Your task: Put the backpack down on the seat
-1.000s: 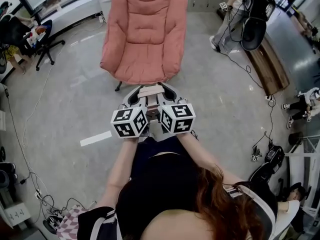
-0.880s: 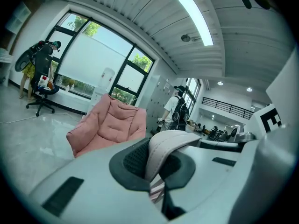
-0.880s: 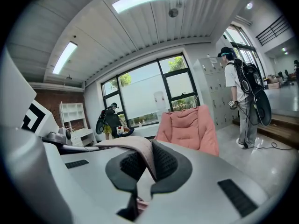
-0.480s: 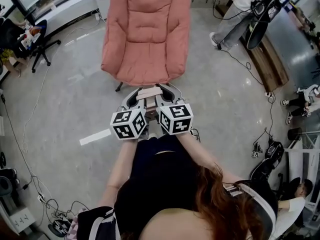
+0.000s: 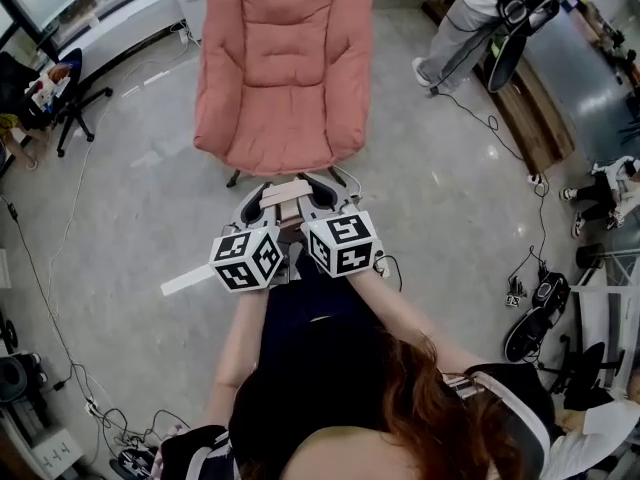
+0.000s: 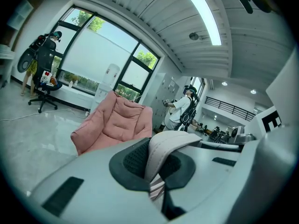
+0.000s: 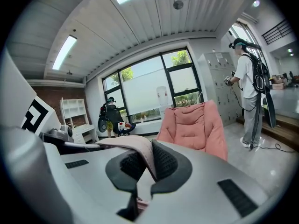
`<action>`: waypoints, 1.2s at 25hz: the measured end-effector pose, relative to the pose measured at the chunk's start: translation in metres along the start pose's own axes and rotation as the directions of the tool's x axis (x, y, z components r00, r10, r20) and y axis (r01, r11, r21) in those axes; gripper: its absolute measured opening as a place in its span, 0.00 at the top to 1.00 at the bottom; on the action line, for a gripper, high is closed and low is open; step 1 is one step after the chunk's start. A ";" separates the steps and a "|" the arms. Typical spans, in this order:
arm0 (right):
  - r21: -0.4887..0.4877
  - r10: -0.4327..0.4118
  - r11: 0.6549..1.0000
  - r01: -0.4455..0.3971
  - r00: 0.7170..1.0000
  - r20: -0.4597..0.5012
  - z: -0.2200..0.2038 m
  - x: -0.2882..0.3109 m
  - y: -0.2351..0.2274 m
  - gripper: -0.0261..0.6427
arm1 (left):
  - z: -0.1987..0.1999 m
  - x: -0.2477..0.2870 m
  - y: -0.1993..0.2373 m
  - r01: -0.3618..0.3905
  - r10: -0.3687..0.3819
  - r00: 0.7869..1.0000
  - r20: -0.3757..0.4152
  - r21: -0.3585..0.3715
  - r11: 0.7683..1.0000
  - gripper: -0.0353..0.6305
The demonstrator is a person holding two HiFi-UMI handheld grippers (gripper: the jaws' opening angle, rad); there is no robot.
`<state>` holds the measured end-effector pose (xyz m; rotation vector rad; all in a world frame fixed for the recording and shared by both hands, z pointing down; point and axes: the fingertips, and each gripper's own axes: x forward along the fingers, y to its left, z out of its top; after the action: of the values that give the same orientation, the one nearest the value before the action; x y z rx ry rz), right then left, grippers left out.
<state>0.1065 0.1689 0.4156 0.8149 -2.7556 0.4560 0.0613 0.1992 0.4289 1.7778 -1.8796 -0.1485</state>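
Reaching both bare forearms forward and away from the torso, left arm [image 5: 240, 340] and right arm [image 5: 402, 308] nearly parallel. Holding left gripper [image 5: 262, 200] and right gripper [image 5: 326, 192] side by side at the same height, marker cubes just beside each other, jaws pointing to the far side. Pinching one pale strap [image 5: 283, 190] with both, each pair of jaws closed tight on it.

Head view looks steeply down; both gripper views face the armchair [image 5: 285, 68]
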 end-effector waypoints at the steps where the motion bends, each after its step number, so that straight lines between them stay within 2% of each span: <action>1: 0.005 0.000 1.000 0.000 1.000 0.000 0.000 -0.002 -0.002 0.91 | 0.000 0.001 -0.003 -0.001 0.001 1.000 -0.001 0.003 1.000 0.92; 9: 0.035 0.003 0.999 -0.004 1.000 0.019 0.012 -0.003 -0.018 0.91 | 0.010 0.019 -0.013 -0.006 0.006 1.000 0.000 0.012 1.000 0.92; 18: 0.085 -0.017 0.996 0.020 0.999 -0.041 0.006 0.046 -0.036 0.91 | 0.019 0.063 0.019 0.014 -0.014 0.998 -0.068 0.007 1.000 0.92; 24: 0.056 -0.039 0.998 0.042 0.997 -0.059 0.021 0.081 -0.050 0.91 | 0.036 0.096 0.036 0.027 -0.025 0.994 -0.104 0.018 0.999 0.92; 30: 0.051 -0.057 0.997 0.059 0.997 -0.049 0.041 0.119 -0.074 0.91 | 0.061 0.139 0.048 0.043 -0.040 0.994 -0.102 0.025 0.999 0.92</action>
<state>0.0454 0.0373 0.4312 0.8822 -2.6788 0.5314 -0.0062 0.0558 0.4408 1.8084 -1.7818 -0.0472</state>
